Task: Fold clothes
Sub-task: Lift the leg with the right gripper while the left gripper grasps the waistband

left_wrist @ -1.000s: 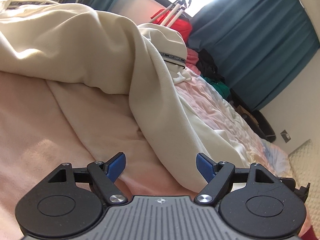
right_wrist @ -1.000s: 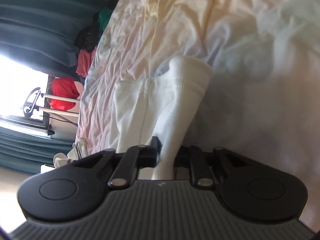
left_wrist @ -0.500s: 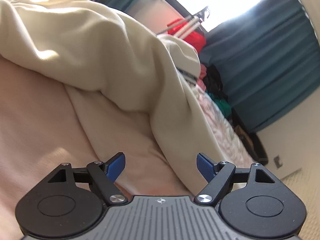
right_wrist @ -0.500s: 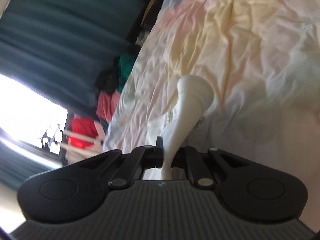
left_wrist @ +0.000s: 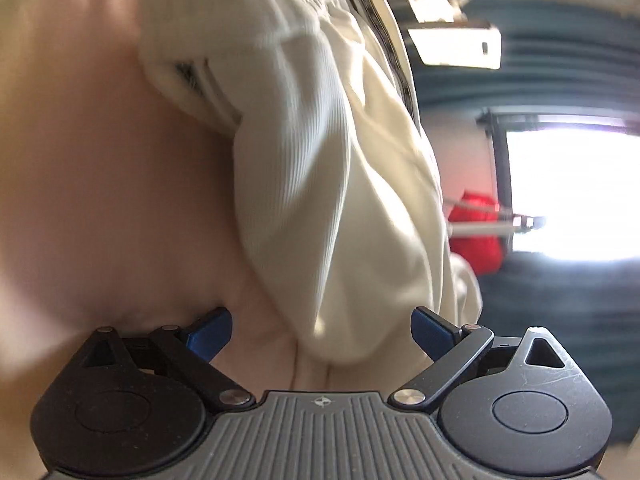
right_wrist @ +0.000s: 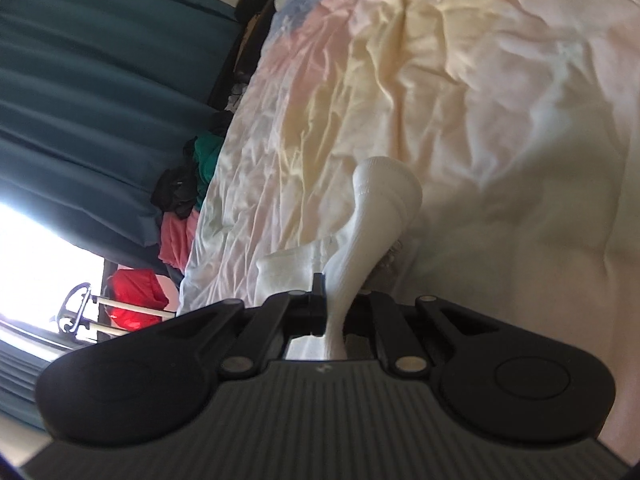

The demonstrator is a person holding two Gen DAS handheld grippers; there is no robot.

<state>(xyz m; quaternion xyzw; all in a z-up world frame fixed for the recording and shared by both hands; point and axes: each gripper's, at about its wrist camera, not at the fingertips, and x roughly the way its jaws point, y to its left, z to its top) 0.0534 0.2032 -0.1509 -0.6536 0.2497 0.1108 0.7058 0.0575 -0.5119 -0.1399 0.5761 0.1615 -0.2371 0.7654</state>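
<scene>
Fig.: L gripper closing in on cream garment; R gripper clamped on white sock.

L gripper [left_wrist: 322,330]: jaws just opened wider, nothing pinched; view has swung vs. a sec. ago, so ribbed cream garment [left_wrist: 320,184] now hangs right ahead, its lower fold between the blue pads [left_wrist: 208,334], above the pink bedding [left_wrist: 100,180]. R gripper [right_wrist: 334,316]: fully closed on white sock [right_wrist: 376,232], lifted over rumpled bedsheet [right_wrist: 460,92]. Likely next: L grabs the fold.
</scene>
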